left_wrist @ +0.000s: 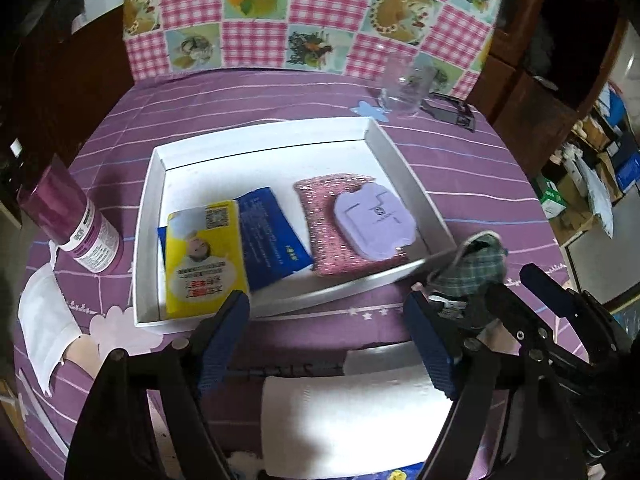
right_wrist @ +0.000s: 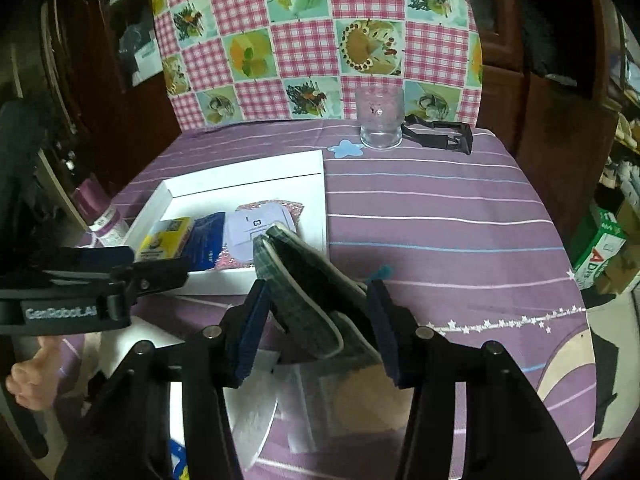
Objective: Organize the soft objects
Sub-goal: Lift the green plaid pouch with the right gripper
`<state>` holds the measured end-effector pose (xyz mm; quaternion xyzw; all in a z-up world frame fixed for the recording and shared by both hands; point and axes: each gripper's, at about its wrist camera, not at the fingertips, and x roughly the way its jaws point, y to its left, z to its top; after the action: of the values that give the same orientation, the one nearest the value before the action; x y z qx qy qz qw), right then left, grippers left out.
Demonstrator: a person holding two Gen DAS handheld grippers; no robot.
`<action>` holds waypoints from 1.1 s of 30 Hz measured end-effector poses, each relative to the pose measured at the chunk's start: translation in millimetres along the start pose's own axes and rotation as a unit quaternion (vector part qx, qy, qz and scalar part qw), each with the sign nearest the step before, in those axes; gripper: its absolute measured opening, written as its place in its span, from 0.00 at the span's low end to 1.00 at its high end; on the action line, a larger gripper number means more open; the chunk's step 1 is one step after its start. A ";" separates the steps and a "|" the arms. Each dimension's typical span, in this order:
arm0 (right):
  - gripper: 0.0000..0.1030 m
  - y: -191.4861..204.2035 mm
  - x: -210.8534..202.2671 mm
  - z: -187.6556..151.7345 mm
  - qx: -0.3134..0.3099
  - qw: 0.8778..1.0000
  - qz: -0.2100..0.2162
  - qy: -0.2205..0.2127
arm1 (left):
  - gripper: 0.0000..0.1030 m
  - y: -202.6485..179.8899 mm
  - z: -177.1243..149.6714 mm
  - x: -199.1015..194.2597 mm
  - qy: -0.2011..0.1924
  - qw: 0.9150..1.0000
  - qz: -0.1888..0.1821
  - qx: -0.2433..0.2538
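At the far left of the desk (left_wrist: pixel 460 176), close to its edge, a purple-capped bottle (left_wrist: pixel 76 224) lies on its side with a white paper sheet (left_wrist: pixel 44 324) just below it. Only a narrow strip of purple striped cloth separates the bottle from the left wall of the white tray (left_wrist: pixel 148 200).

Inside the tray, from left: a yellow tissue pack (left_wrist: pixel 200 256) sits against the near-left corner and overlaps a blue packet (left_wrist: pixel 272 236). Then comes a small bare gap, then a pink glittery pad (left_wrist: pixel 320 216) with a lilac flat case (left_wrist: pixel 374 220) on top, close to the right wall. The back half of the tray floor is bare.

The left gripper (left_wrist: pixel 328 324) hangs over the tray's near rim, its jaws wide apart with nothing between them. A white folded towel (left_wrist: pixel 352 416) lies beneath it on the near desk.

Just right, the right gripper (right_wrist: pixel 316 320) has its jaws about half open and pressed on both sides of a folded dark green plaid cloth (right_wrist: pixel 304 280) with a pale border. The cloth's free end reaches toward the tray's near-right corner, above the rim.

Right of the tray the cloth-covered desk is open across a wide stretch. A clear glass (right_wrist: pixel 380 120) and a black clip (right_wrist: pixel 440 132) stand only at the back edge, before the checked backdrop (right_wrist: pixel 312 40).
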<state>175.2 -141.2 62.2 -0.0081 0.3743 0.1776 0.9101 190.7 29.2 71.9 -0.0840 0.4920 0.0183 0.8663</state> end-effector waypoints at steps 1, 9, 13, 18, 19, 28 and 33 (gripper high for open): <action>0.50 0.1 3.5 0.3 0.003 1.000 -0.001 -0.001 | 0.78 1.6 0.4 1.2 0.001 1.000 0.003 -0.002; 0.50 -13.2 19.9 -1.5 0.043 0.998 0.040 0.007 | 0.78 4.5 0.3 8.8 0.009 1.000 0.013 -0.006; 0.50 -15.5 24.8 -7.1 0.053 0.995 0.081 0.026 | 0.78 3.2 -0.3 13.8 0.015 1.000 0.014 -0.002; 0.50 -10.9 25.4 -9.7 0.043 0.996 0.079 0.024 | 0.78 4.6 -0.1 17.4 0.018 1.000 0.017 -0.004; 0.50 -12.7 26.2 -9.6 0.047 0.995 0.080 0.024 | 0.78 5.2 -0.1 17.2 0.018 1.000 0.017 -0.005; 0.41 -19.6 30.7 -11.8 0.055 0.997 0.040 0.024 | 0.78 4.1 0.4 11.4 0.010 1.000 0.016 -0.001; 0.32 -12.6 26.7 -13.6 0.032 0.999 0.024 0.008 | 0.78 2.0 0.2 11.1 0.010 1.000 0.015 0.002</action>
<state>187.6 -146.6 32.7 0.0290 0.3868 0.1876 0.9024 196.4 30.6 62.2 -0.0753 0.5021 0.0294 0.8610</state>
